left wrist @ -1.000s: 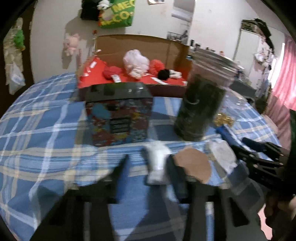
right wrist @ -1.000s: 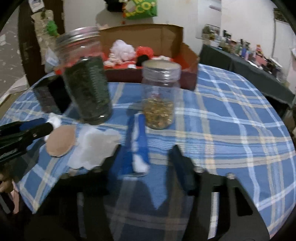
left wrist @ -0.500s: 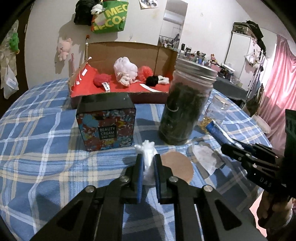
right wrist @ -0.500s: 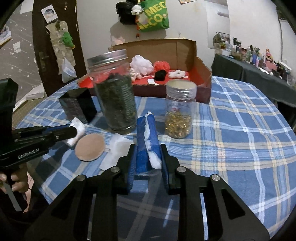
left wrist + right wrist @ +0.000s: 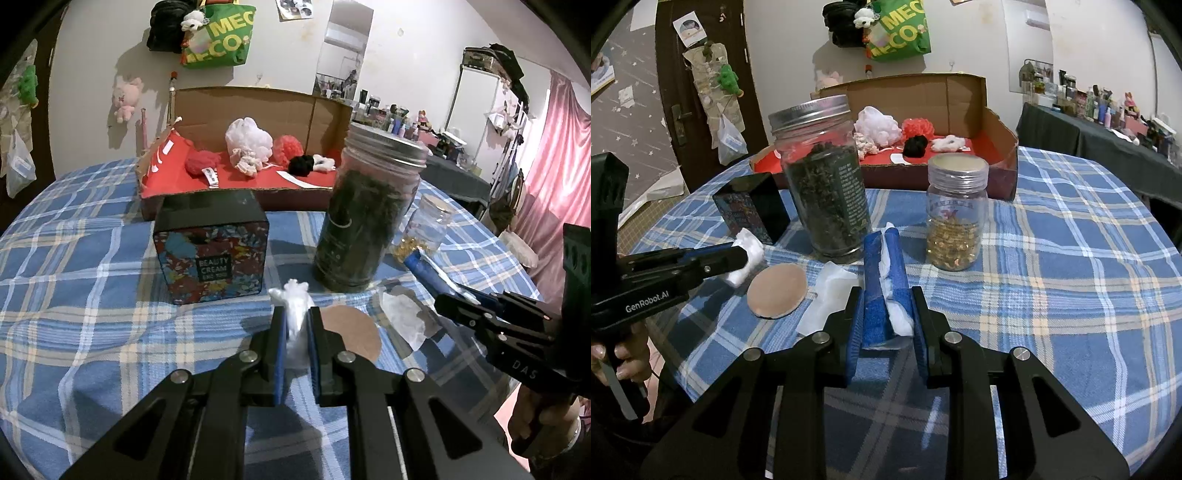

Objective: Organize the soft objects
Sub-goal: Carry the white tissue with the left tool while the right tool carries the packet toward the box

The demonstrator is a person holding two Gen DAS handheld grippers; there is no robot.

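Note:
In the left wrist view my left gripper (image 5: 295,326) is shut on a small white soft wad (image 5: 294,304) just above the checked tablecloth. The right wrist view has my right gripper (image 5: 886,314) shut on a blue cloth roll with white stuffing (image 5: 877,273). Between them on the cloth lie a round tan pad (image 5: 777,290) and a crumpled white piece (image 5: 827,295). At the back stands a cardboard box with a red floor (image 5: 168,173), holding a white puff (image 5: 247,142), red puffs and a black one. Each gripper also shows in the other's view: the right gripper (image 5: 448,304), the left gripper (image 5: 740,254).
A tall jar of dark leaves (image 5: 823,177) and a small jar of golden bits (image 5: 956,218) stand just behind the soft pieces. A black patterned tin (image 5: 210,247) sits at the left. The table's edge (image 5: 683,354) runs close under the left hand.
Both pairs of jaws stood wide around their pieces a second ago; they have since shut on the white wad and the blue roll. Little has moved over the last half second.

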